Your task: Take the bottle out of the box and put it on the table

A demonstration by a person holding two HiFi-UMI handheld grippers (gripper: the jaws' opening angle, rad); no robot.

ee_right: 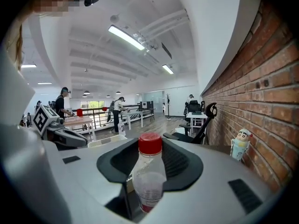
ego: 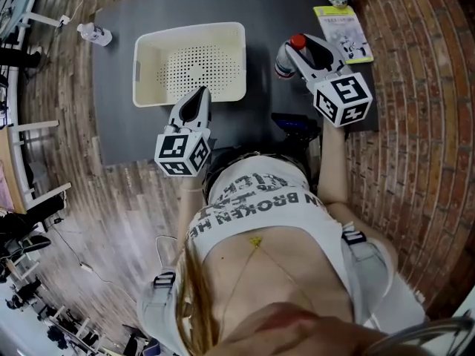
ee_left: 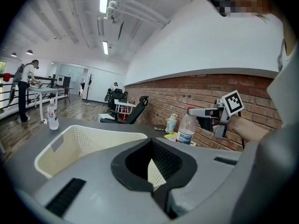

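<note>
The dark surface (ego: 126,132) carries the white box (ego: 189,27), which now lies empty. The bottle (ego: 284,64) is out of it, upright just right of the box, over bare surface. The right tongs (ego: 297,50) grip it below its red cap. The left tongs (ego: 199,96) hang at the box's near rim, parted and empty. The step in hand looks like the set-down. Next: lower until the base rests flat, then open the right tongs without tipping it.
</note>
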